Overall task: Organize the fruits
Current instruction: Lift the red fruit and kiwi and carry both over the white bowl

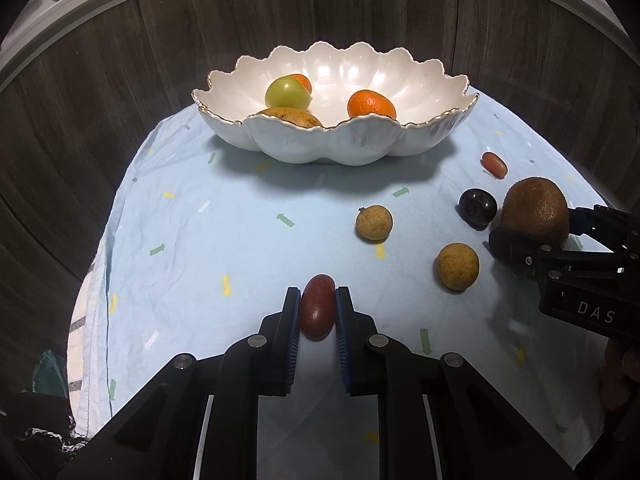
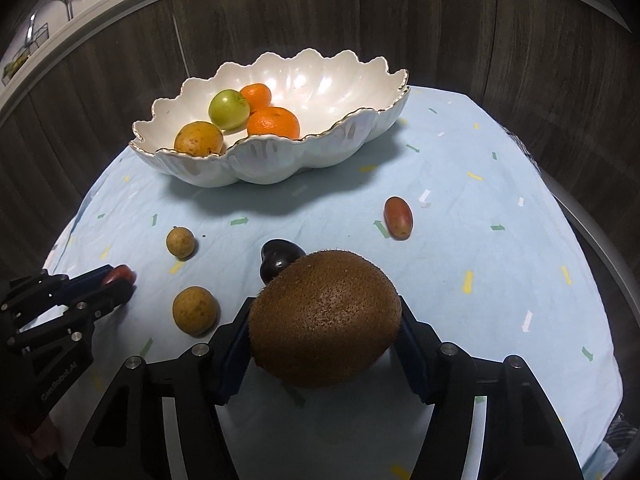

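Observation:
A white scalloped bowl stands at the back of the table. It holds a green fruit, two oranges and a yellow-brown fruit. My left gripper is shut on a red oval fruit, low over the cloth; it also shows in the right wrist view. My right gripper is shut on a brown kiwi. Loose on the cloth lie two tan round fruits, a dark plum and another red oval fruit.
A light blue patterned cloth covers the round table. Dark wood panels close the back. The table edge drops off at the left and right.

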Motion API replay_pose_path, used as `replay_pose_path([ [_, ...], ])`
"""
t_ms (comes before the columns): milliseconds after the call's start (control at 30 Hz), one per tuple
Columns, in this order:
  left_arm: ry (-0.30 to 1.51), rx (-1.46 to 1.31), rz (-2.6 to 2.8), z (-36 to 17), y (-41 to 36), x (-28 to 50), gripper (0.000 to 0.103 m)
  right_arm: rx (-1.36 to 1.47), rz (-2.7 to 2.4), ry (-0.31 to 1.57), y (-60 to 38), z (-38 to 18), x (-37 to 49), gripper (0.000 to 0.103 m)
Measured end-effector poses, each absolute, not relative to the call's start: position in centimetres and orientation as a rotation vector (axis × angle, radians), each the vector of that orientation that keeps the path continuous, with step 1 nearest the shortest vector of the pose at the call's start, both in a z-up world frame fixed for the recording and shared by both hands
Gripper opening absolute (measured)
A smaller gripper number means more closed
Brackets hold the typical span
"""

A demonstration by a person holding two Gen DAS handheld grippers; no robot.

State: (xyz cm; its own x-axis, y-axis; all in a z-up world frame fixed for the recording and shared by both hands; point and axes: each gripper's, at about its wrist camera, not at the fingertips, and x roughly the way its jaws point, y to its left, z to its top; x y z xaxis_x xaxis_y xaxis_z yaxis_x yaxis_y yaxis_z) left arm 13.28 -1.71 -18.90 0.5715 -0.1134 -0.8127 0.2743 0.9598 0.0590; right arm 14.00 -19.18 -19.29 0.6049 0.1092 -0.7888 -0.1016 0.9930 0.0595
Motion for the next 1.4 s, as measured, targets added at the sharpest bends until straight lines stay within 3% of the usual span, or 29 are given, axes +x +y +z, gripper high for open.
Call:
replay_pose_path([
  [900, 0.854, 0.14, -0.24, -14.0, -2.1, 12.9, 0.018, 0.017, 0.118, 0.812, -19.9, -14.2, 13.6, 0.064],
  [1400, 0.822, 0.1, -0.264, -10.2, -3.2, 16.4, 0.018, -0.007, 0.158, 0.746, -20.6, -9.7, 16.5, 0.064],
])
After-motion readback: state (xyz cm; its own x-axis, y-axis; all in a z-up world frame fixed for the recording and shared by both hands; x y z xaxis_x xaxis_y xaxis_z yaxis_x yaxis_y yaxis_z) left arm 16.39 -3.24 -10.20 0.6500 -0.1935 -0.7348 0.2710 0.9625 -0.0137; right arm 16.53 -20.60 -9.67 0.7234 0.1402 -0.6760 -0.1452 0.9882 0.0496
